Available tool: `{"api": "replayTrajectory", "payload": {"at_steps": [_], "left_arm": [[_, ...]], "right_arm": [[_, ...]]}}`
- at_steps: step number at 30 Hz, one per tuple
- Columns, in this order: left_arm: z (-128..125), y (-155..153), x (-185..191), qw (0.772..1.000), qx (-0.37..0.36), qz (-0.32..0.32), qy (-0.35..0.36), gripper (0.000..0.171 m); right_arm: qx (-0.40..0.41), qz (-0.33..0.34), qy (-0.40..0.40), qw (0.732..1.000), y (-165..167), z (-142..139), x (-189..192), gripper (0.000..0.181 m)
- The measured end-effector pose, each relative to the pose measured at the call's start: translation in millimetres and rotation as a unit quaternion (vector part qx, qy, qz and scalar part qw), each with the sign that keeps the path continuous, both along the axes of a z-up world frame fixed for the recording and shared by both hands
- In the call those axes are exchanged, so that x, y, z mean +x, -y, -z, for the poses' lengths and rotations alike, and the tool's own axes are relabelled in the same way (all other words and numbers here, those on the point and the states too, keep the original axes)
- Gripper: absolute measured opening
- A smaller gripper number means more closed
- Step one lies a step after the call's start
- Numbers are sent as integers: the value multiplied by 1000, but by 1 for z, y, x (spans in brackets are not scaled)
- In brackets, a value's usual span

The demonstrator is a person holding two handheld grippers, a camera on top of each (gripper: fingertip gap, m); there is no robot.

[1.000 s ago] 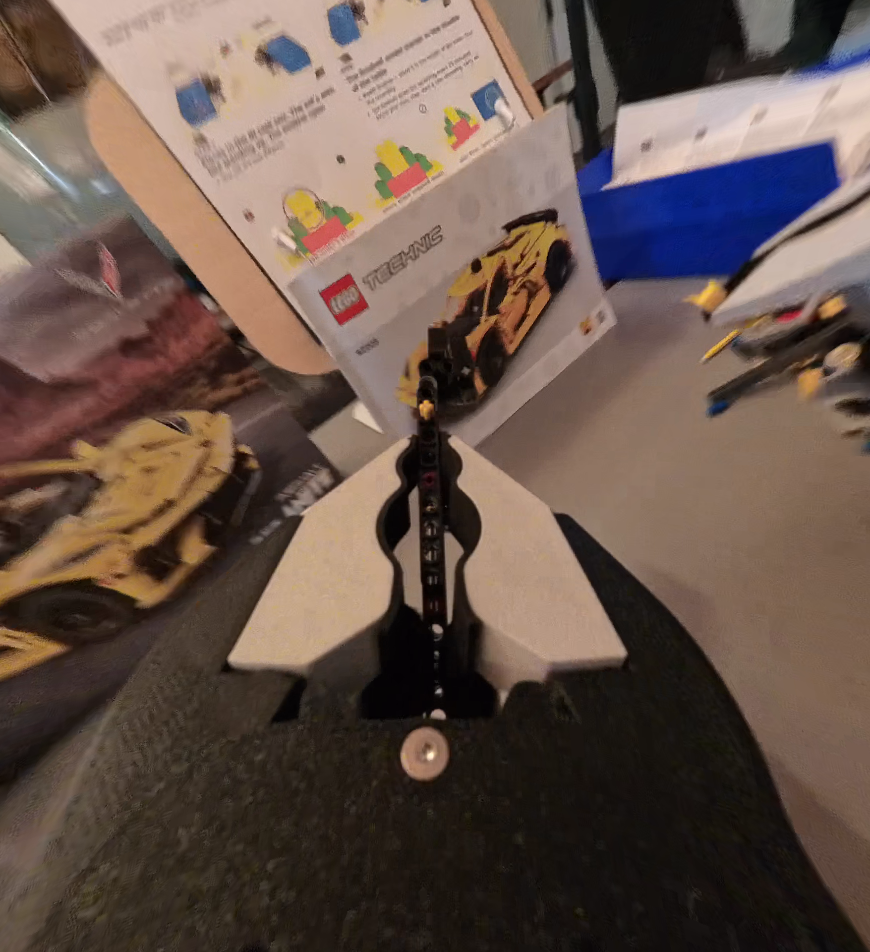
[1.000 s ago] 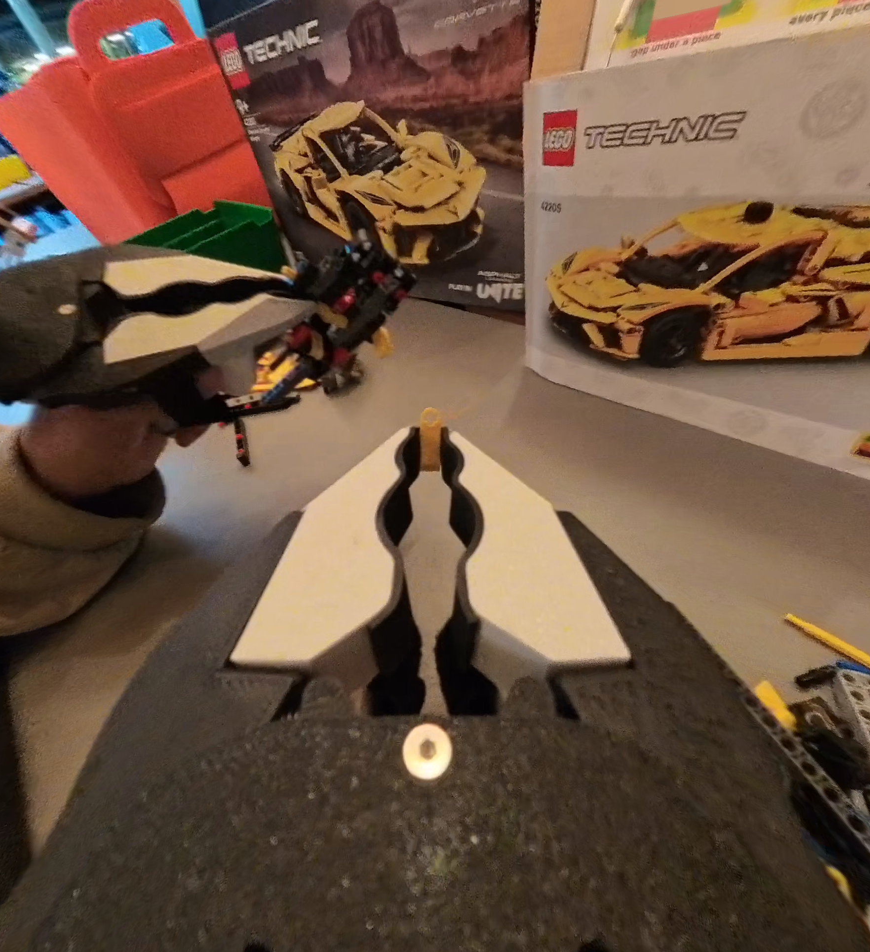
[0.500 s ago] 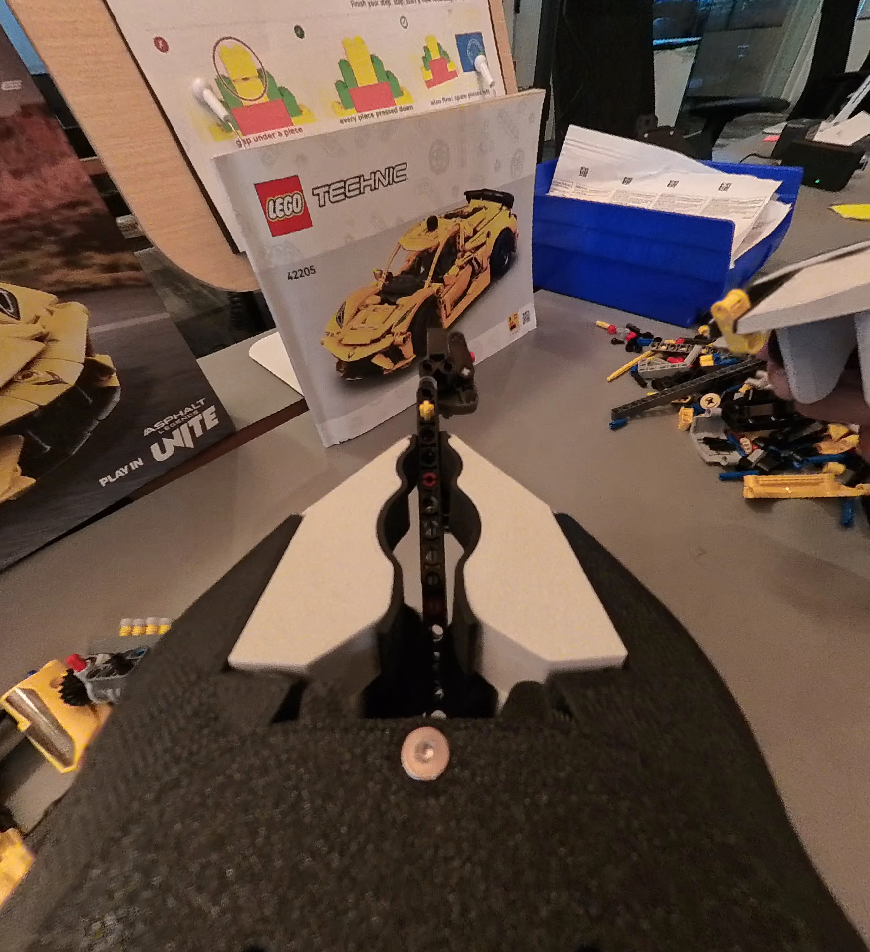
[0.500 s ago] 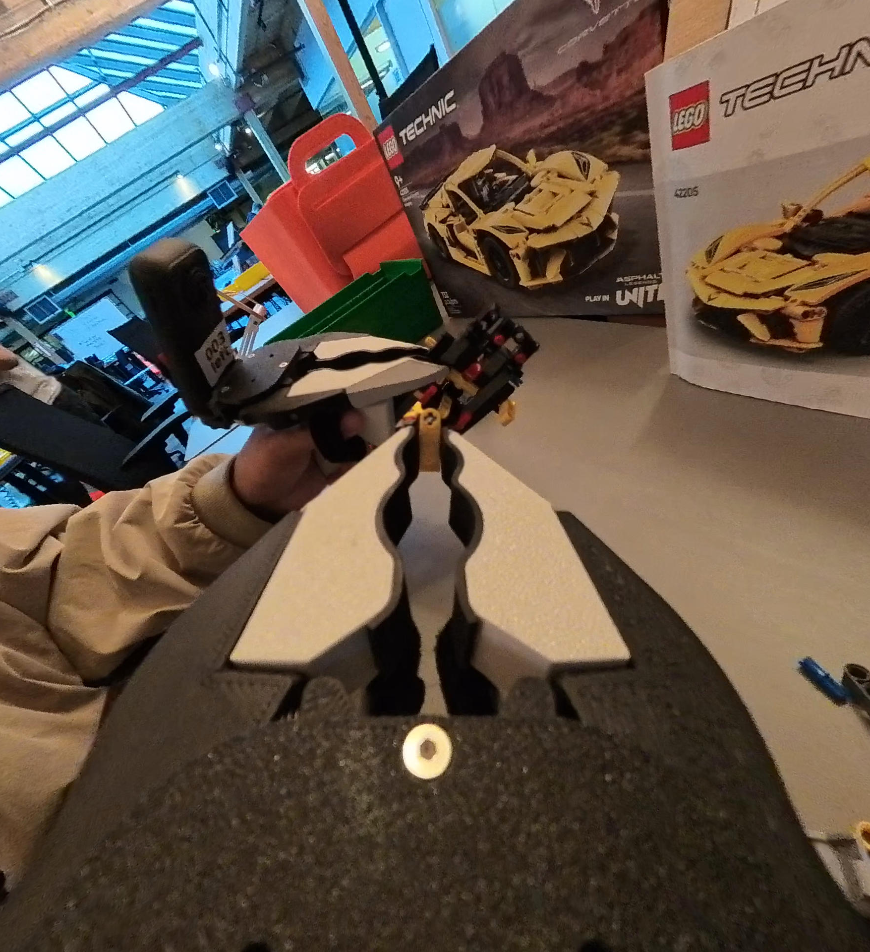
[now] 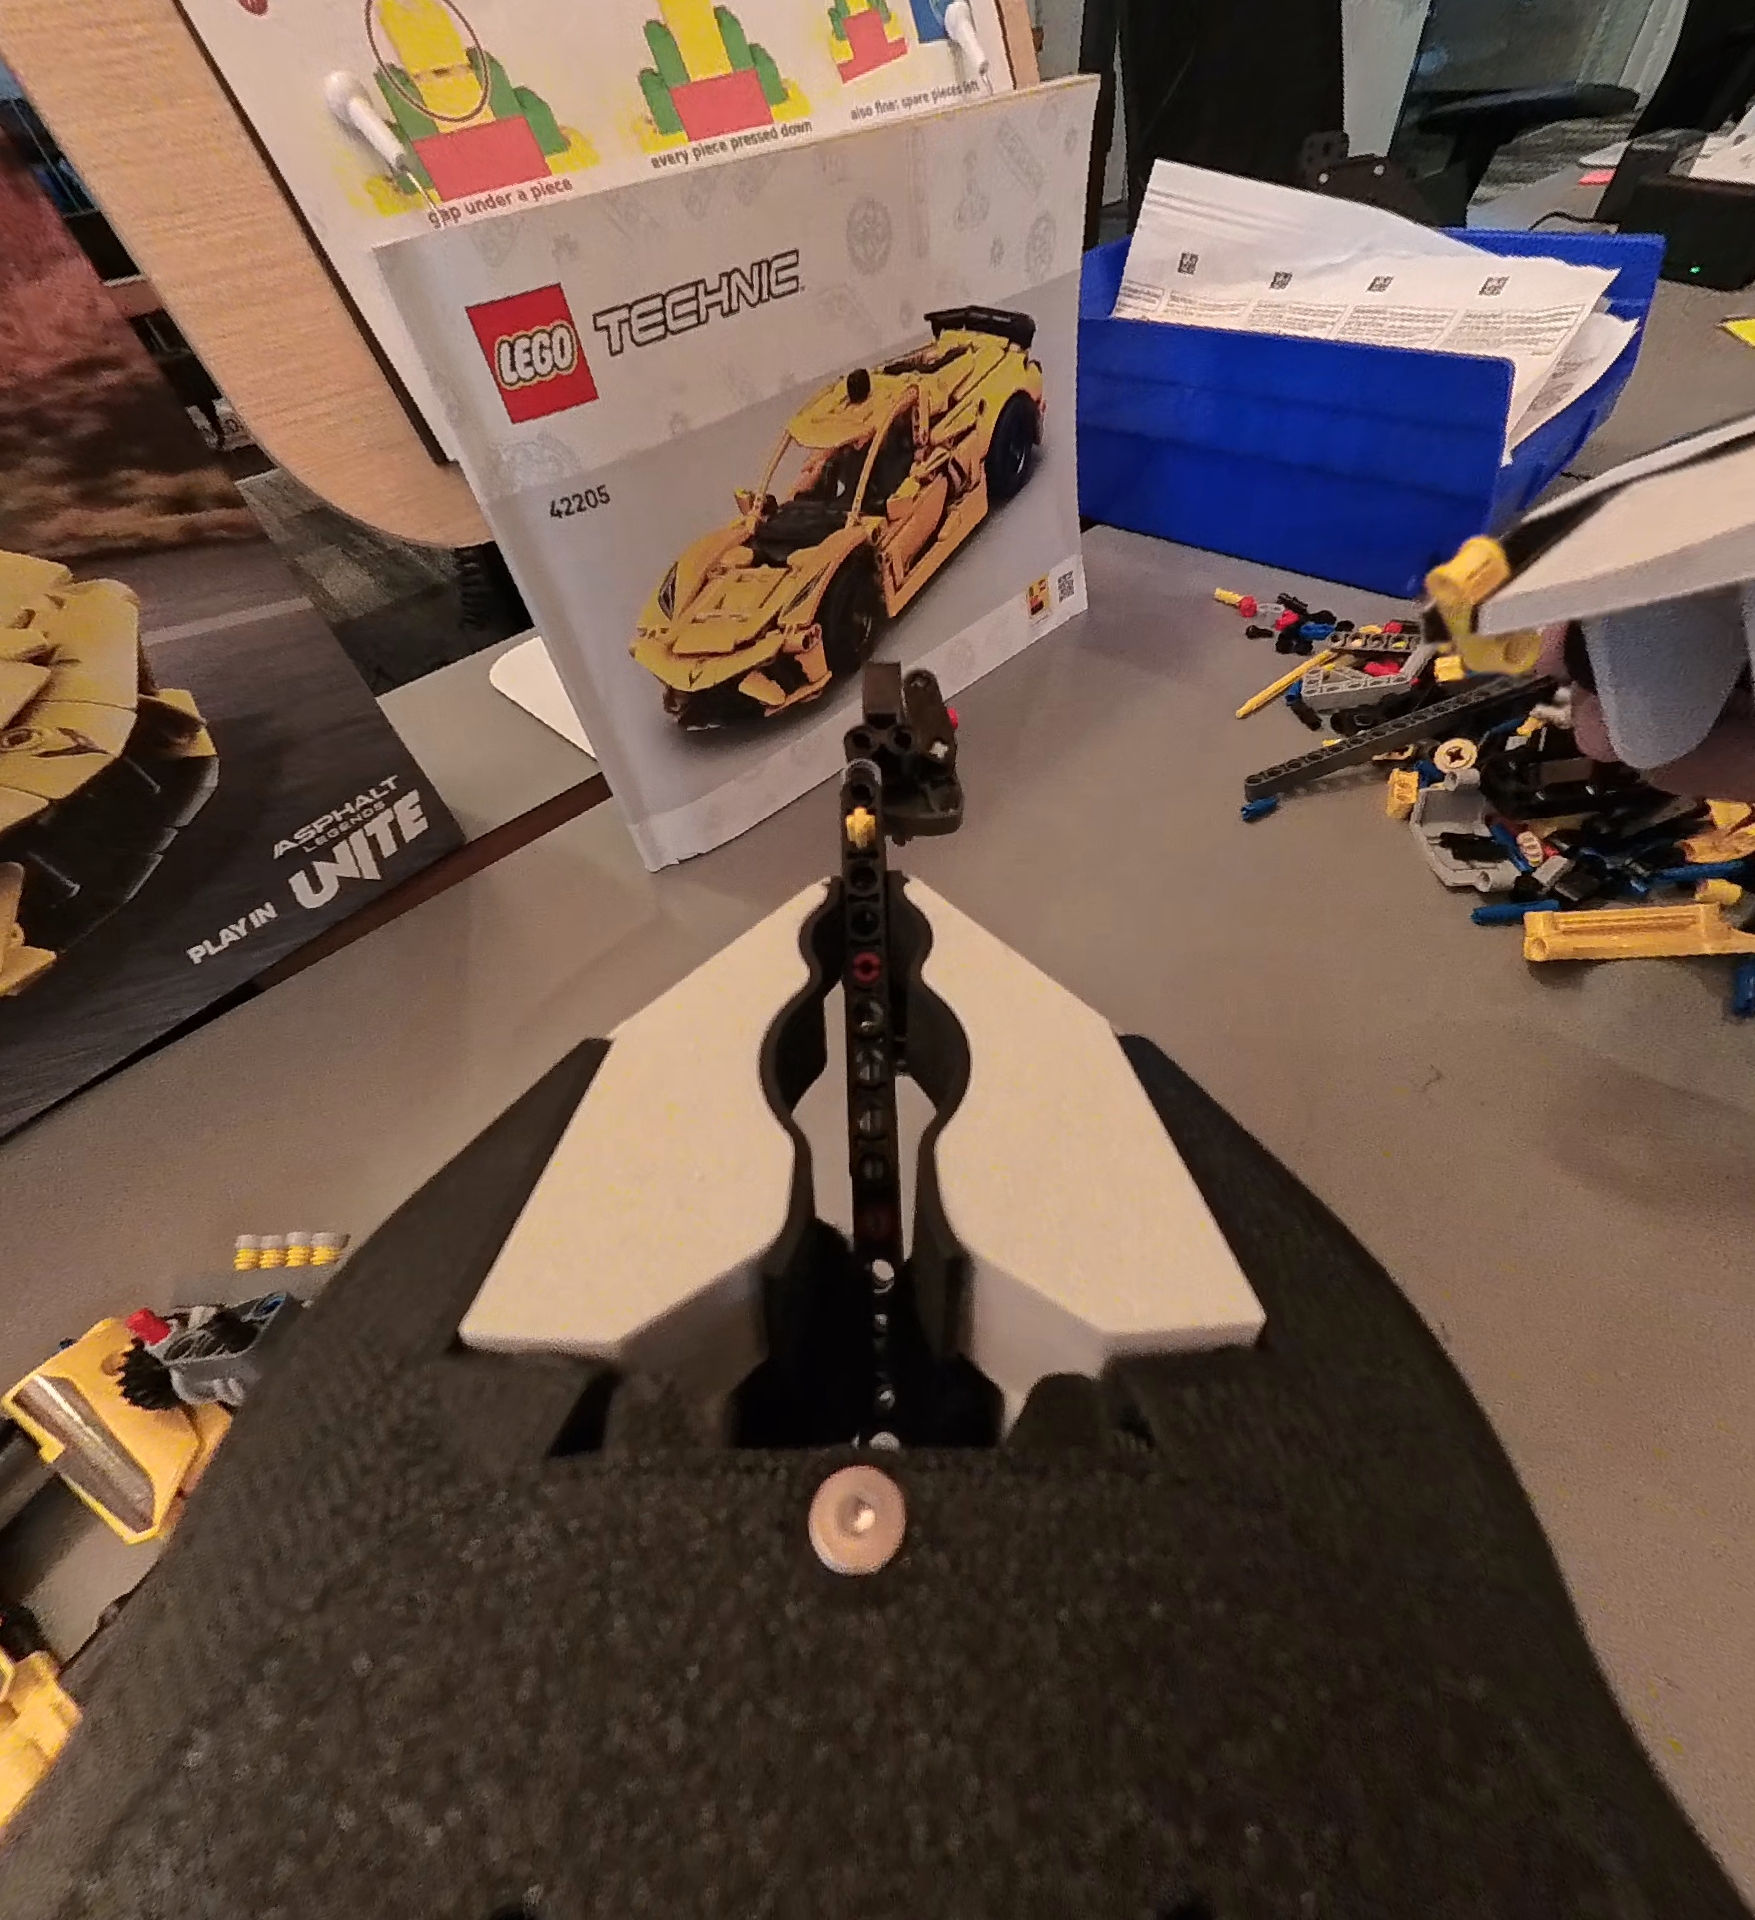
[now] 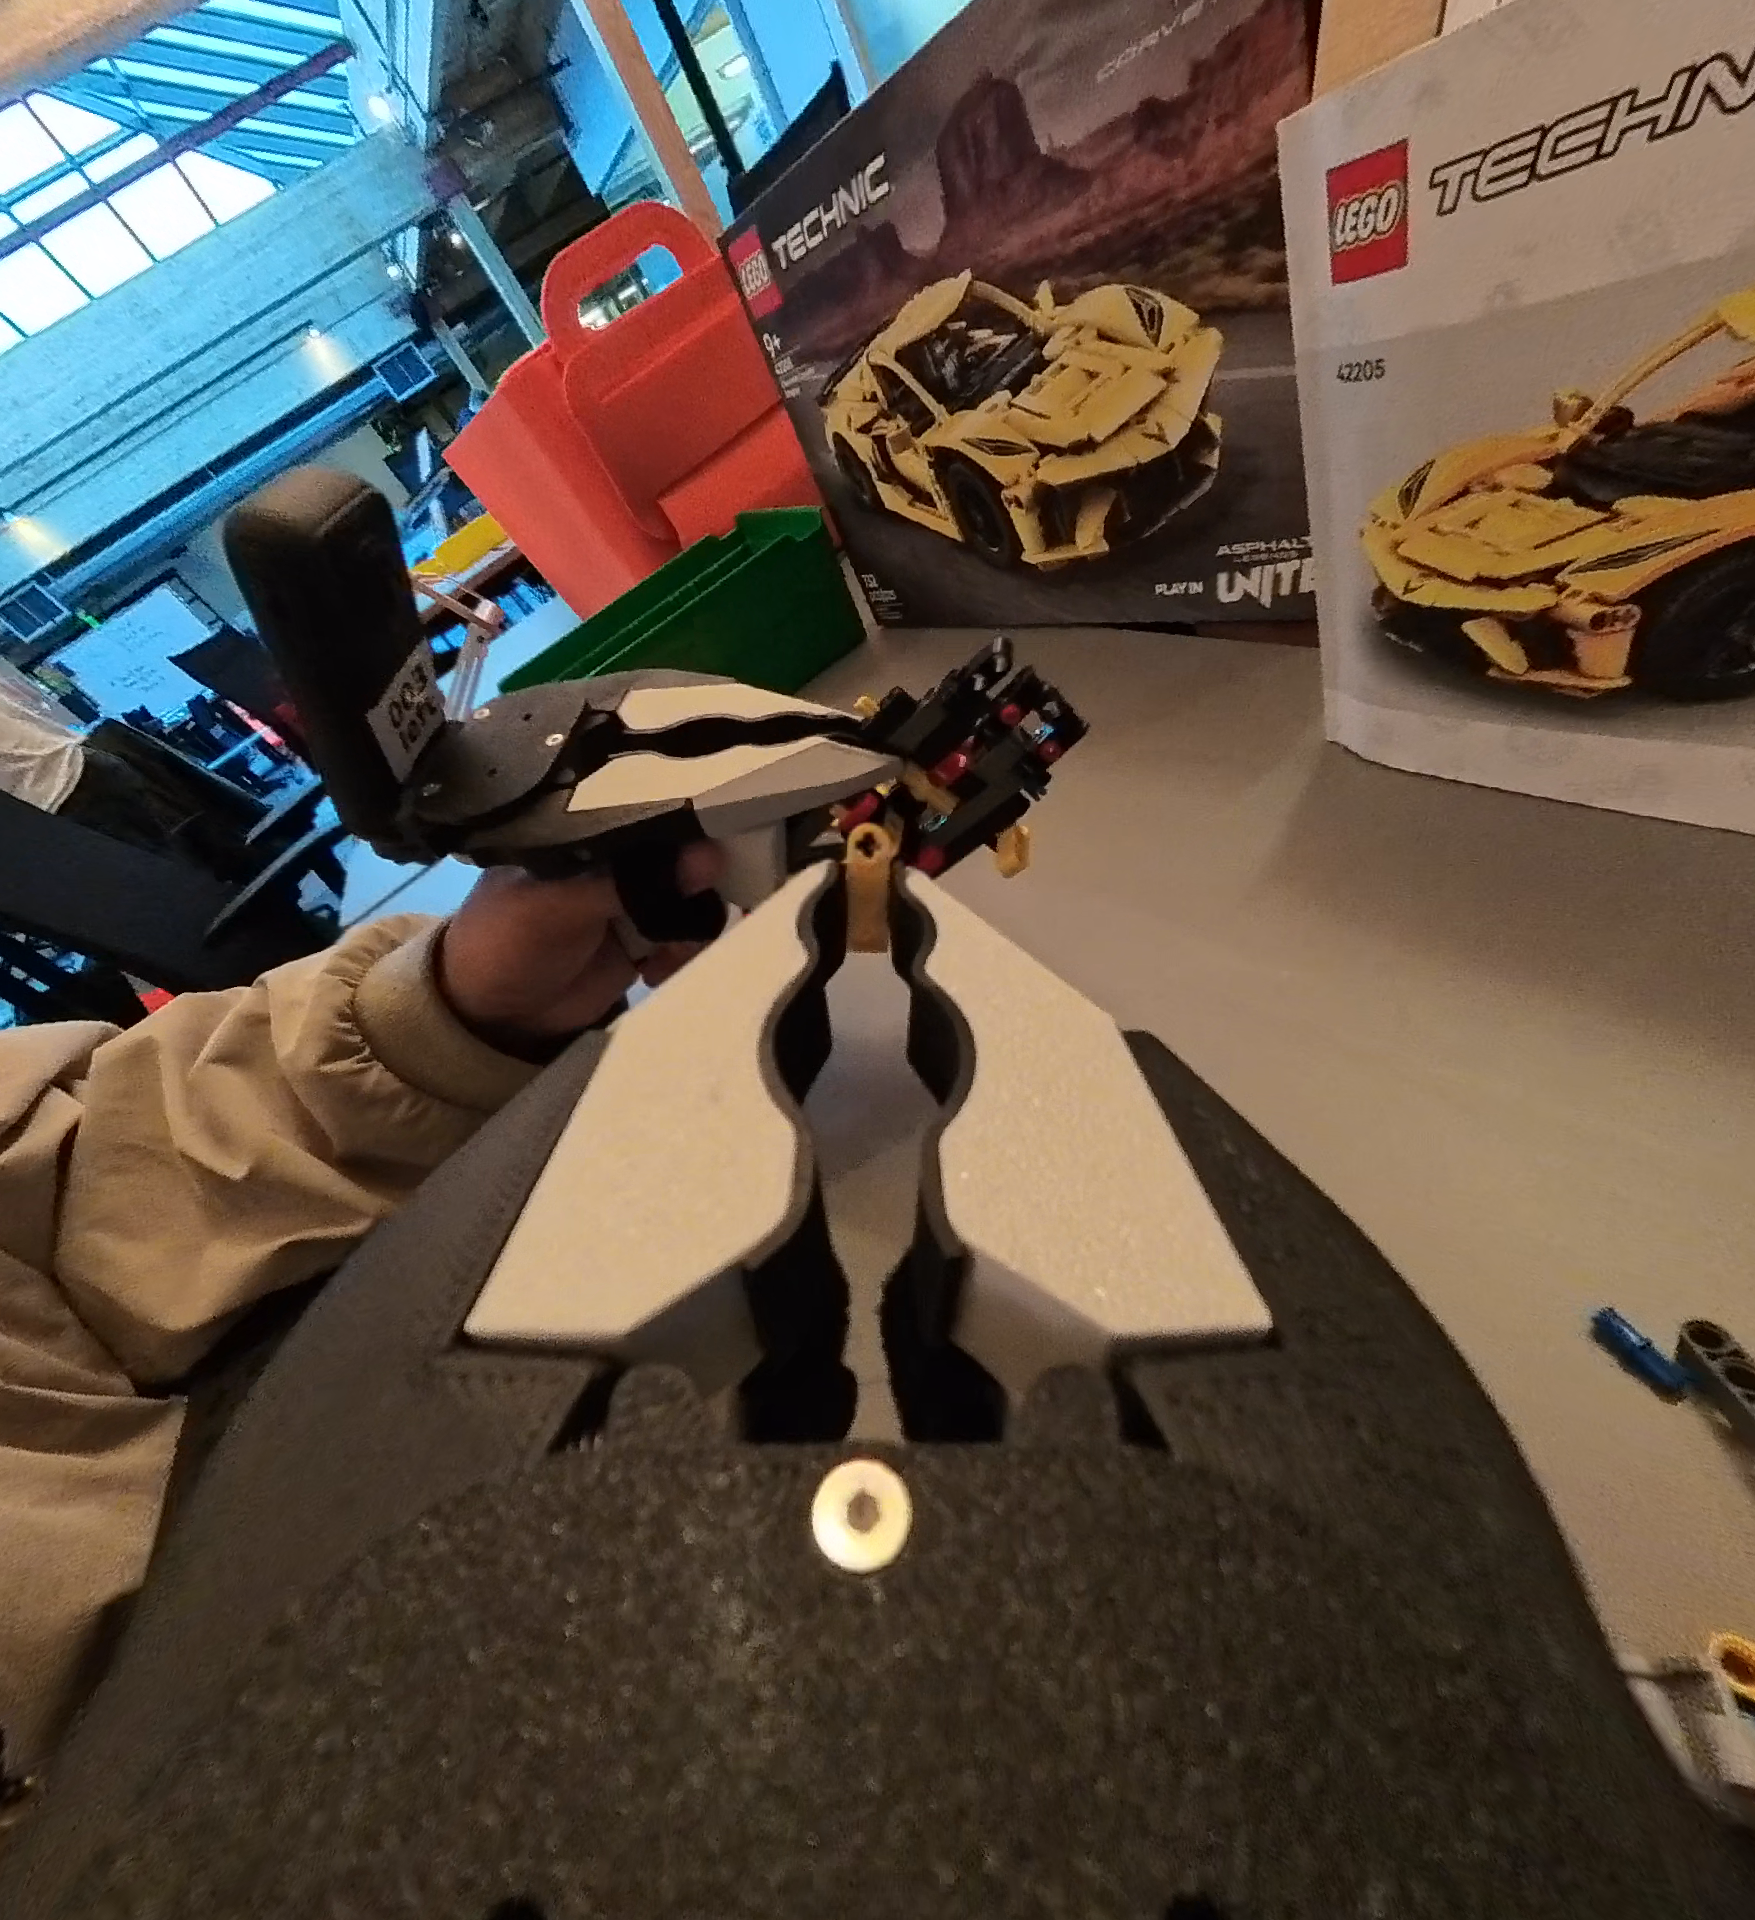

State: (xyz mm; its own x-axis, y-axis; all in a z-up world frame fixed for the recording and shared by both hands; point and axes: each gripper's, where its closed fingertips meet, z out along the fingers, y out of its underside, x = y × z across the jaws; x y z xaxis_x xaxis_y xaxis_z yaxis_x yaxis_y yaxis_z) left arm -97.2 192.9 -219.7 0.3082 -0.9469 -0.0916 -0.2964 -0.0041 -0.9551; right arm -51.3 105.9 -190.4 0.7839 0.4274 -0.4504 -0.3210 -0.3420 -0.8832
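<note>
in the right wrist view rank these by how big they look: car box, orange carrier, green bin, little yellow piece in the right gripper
As they look in that view, largest first:
1. car box
2. orange carrier
3. green bin
4. yellow piece, pinched in the right gripper

The piece is nearest the camera yet looks smallest, so it surely is.

yellow connector (image 6: 865, 883) – blue bin (image 5: 1299, 447)

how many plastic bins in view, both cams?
3: a blue bin holding papers behind the loose parts in the left view; an orange bin and a green bin beside the box in the right view.
</note>
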Motion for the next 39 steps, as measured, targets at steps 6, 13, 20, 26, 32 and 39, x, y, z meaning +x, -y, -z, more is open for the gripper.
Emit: {"api": "replayTrajectory", "payload": {"at_steps": [6,13,20,26,32,39], "left_arm": [[0,-1,0,1000,1,-3,-2,7],[-10,9,2,996,-61,41,44,7],[-46,47,3,912,-288,211,201,6],[-70,62,-5,859,-344,271,266,7],[-81,65,-10,795,-416,307,317,6],[-74,67,-4,807,-413,292,305,6]], "right_arm": [[-1,1,-7,1000,0,0,3,6],[-126,166,238,949,35,28,115,6],[-250,169,224,927,87,77,173,19],[-53,44,102,992,42,19,85,24],[26,-120,-100,987,14,-9,-23,25],[90,-124,-98,983,15,-28,-31,29]]}}
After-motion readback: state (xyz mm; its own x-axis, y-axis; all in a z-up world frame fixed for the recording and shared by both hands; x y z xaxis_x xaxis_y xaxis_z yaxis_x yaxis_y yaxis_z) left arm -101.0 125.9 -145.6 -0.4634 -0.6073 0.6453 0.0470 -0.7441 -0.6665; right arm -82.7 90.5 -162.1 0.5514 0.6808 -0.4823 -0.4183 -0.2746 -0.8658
